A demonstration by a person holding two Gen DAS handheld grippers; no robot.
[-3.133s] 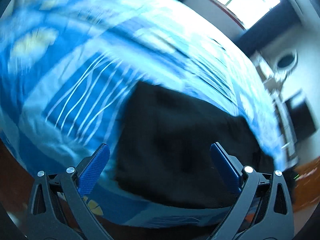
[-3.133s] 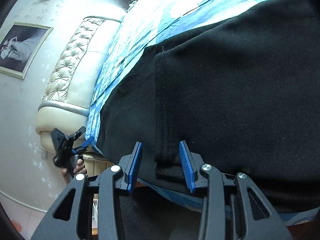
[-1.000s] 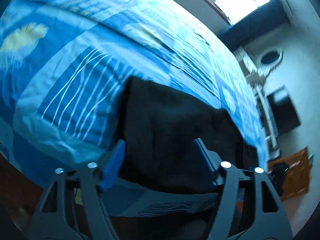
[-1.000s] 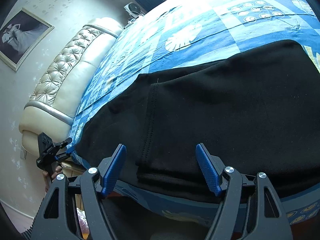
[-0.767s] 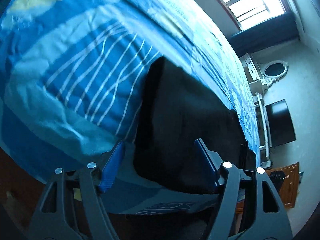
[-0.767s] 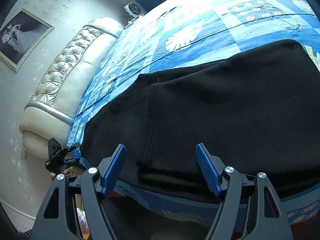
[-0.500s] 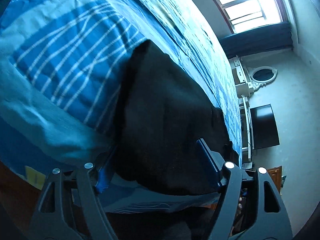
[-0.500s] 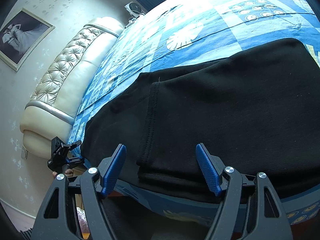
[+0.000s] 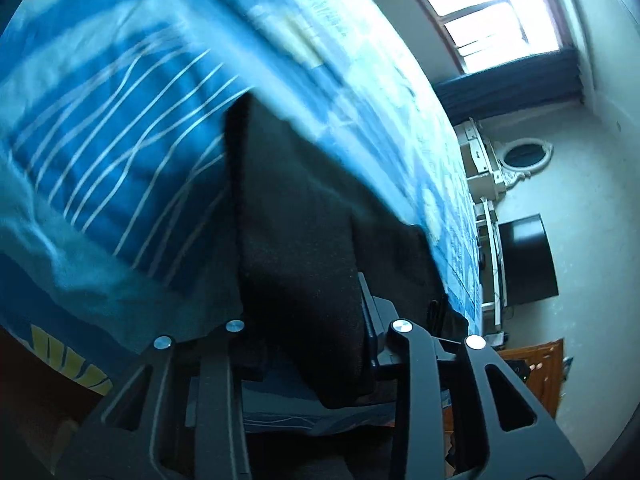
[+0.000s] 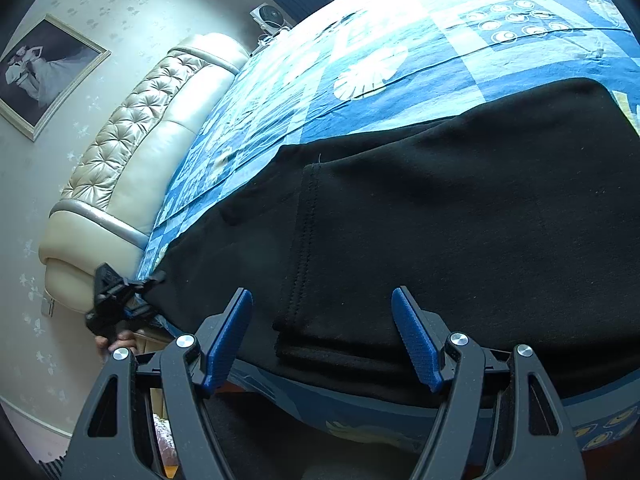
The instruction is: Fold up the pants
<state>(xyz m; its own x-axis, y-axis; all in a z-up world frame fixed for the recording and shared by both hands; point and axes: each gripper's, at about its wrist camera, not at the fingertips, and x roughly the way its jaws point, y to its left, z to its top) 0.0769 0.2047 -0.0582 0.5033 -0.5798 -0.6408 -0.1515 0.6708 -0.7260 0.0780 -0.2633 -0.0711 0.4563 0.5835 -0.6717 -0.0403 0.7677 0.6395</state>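
Black pants (image 10: 460,240) lie folded lengthwise along the near edge of a bed with a blue patterned cover (image 10: 400,60). My right gripper (image 10: 320,292) hovers open at the bed's edge, and a stitched hem of the pants lies between its blue pads (image 10: 228,328) without touching them. In the left wrist view one end of the pants (image 9: 312,200) is bunched up between the jaws of my left gripper (image 9: 304,320). Its jaws are closing on the cloth, which hides the pads. The right wrist view shows that left gripper (image 10: 120,300) far to the left, with a hand under it.
A cream tufted headboard (image 10: 132,160) ends the bed on the left, under a framed picture (image 10: 40,72). Past the other end stand a white dresser with an oval mirror (image 9: 524,156), a dark screen (image 9: 528,260) and a wooden door (image 9: 536,368).
My left gripper has slid onto the end of the pants and drawn its jaws in around the cloth. The right gripper has stayed still and open.
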